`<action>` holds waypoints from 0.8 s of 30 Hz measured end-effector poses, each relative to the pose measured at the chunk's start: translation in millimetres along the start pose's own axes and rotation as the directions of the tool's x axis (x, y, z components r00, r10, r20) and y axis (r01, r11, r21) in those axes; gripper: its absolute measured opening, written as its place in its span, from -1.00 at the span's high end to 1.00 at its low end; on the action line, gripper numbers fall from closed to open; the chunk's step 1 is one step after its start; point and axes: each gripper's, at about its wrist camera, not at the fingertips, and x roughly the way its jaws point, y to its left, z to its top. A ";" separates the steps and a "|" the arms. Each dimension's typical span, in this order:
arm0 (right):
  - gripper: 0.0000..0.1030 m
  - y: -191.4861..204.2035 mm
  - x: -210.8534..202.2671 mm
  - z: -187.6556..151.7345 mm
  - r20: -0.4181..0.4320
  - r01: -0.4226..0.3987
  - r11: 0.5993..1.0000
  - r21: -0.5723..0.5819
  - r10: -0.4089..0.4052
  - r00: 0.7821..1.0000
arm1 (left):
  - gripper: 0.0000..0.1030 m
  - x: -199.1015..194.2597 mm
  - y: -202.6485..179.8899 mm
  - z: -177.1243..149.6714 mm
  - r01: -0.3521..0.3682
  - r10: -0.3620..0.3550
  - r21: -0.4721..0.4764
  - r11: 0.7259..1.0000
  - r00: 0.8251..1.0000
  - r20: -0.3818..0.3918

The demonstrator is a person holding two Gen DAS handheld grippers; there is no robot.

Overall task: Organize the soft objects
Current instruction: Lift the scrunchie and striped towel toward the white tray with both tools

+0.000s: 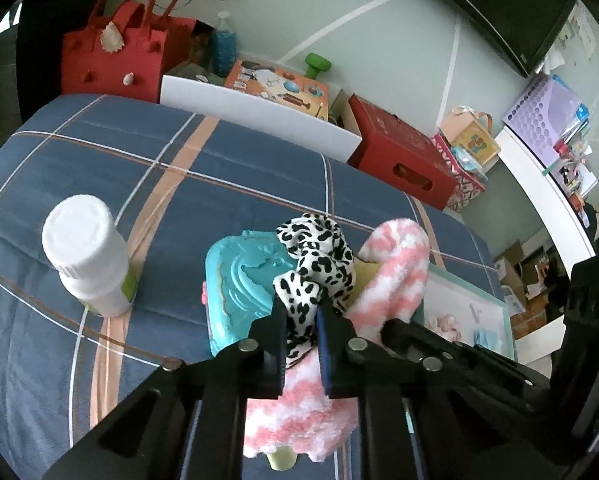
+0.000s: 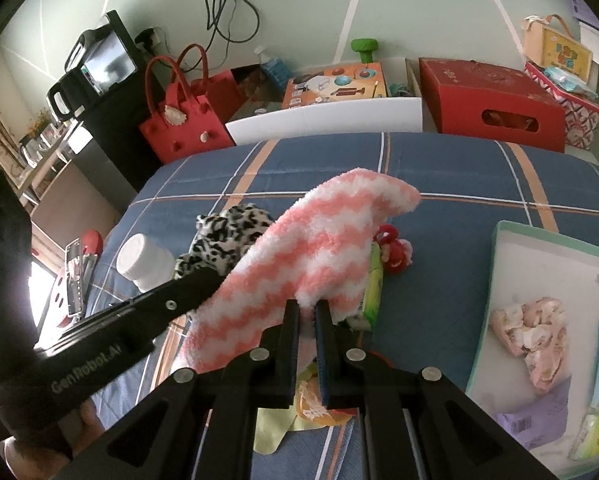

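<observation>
Left gripper point(image 1: 302, 310) was clamped on a leopard-print scrunchie point(image 1: 317, 258), lifted above the blue plaid bedspread point(image 1: 227, 184). Right gripper point(image 2: 307, 310) was pinched on the edge of a pink-and-white fuzzy sock point(image 2: 311, 248), also raised off the bed. Under them lay a teal plastic case point(image 1: 239, 280). A white bottle point(image 1: 85, 254) stood left of the case. A red toy point(image 2: 393, 248) lay just past the sock. Right side: a tray point(image 2: 499, 264) with soft items inside. Farther back, a red felt bag point(image 1: 115, 60) and a red box point(image 2: 495, 100) by the wall.
</observation>
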 end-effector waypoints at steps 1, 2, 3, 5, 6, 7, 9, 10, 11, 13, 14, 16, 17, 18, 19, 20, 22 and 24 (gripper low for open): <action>0.84 -0.8 -2.1 0.4 0.005 -0.002 1.000 0.002 0.002 1.000 | 0.75 -1.7 0.3 0.2 0.002 -0.002 -0.001 1.000 1.000 0.007; 0.85 -1.9 -4.9 0.9 0.013 -0.004 1.000 0.005 0.004 1.000 | 0.75 -3.1 0.2 0.3 0.003 -0.003 -0.002 1.000 1.000 0.012; 0.85 -2.5 -6.6 1.3 0.019 -0.005 1.000 0.006 0.005 1.000 | 0.75 -4.8 0.2 0.4 0.003 -0.003 -0.002 1.000 1.000 0.020; 0.86 -3.7 -11.0 2.0 0.031 -0.005 1.000 0.008 0.005 0.999 | 0.75 -9.4 -0.9 1.0 0.004 -0.004 0.002 1.000 0.999 0.038; 0.86 -3.5 -13.0 1.9 0.037 -0.007 1.000 0.007 0.007 0.999 | 0.75 -12.6 -1.8 1.2 0.008 -0.009 0.006 1.000 0.999 0.050; 0.86 -3.5 -15.3 2.3 0.043 -0.009 1.000 0.006 0.009 0.999 | 0.75 -15.9 -2.8 1.6 0.011 -0.012 0.010 1.000 0.998 0.062; 0.87 -3.4 -21.2 2.8 0.061 -0.013 1.000 0.003 0.013 0.998 | 0.75 -21.4 -5.1 2.8 0.014 -0.015 0.016 1.000 0.997 0.082; 0.87 -3.1 -25.1 3.5 0.072 -0.015 1.000 0.000 0.015 0.997 | 0.75 -24.5 -6.6 3.3 0.016 -0.018 0.018 1.000 0.996 0.092; 0.87 -3.0 -29.9 4.2 0.087 -0.017 1.000 -0.005 0.017 0.996 | 0.75 -27.6 -8.1 4.0 0.020 -0.021 0.017 1.000 0.995 0.101; 0.87 -3.6 -38.7 5.7 0.112 -0.022 1.000 -0.011 0.023 0.993 | 0.75 -32.5 -10.7 6.0 0.027 -0.029 0.018 0.999 0.993 0.117; 0.87 -4.6 -45.0 6.5 0.131 -0.022 1.000 -0.011 0.024 0.991 | 0.75 -34.9 -12.8 7.5 0.030 -0.032 0.019 0.999 0.992 0.126; 0.87 -6.9 -53.3 8.0 0.155 -0.024 1.000 -0.008 0.025 0.988 | 0.75 -39.3 -18.6 11.0 0.040 -0.043 0.024 0.999 0.989 0.140; 0.87 -9.2 -58.6 8.9 0.169 -0.025 1.000 -0.004 0.026 0.985 | 0.75 -39.9 -21.3 12.2 0.045 -0.048 0.027 0.999 0.989 0.143; 0.87 -11.4 -63.0 9.7 0.181 -0.026 1.000 0.001 0.025 0.983 | 0.75 -40.0 -24.9 14.2 0.052 -0.057 0.034 0.998 0.988 0.144; 0.87 -14.1 -67.3 10.2 0.194 -0.027 1.000 0.008 0.025 0.981 | 0.75 -39.5 -29.4 16.5 0.059 -0.064 0.043 0.997 0.988 0.142; 0.87 -17.8 -71.8 10.9 0.206 -0.027 0.999 0.017 0.023 0.978 | 0.75 -39.2 -33.1 18.0 0.062 -0.069 0.050 0.997 0.988 0.140; 0.87 -25.8 -79.2 12.1 0.225 -0.027 0.999 0.036 0.018 0.974 | 0.75 -38.1 -42.7 20.4 0.065 -0.075 0.071 0.995 0.988 0.138; 0.87 -35.9 -87.7 12.5 0.245 -0.020 0.998 0.059 0.005 0.969 | 0.75 -35.7 -52.9 22.0 0.072 -0.084 0.091 0.993 0.988 0.132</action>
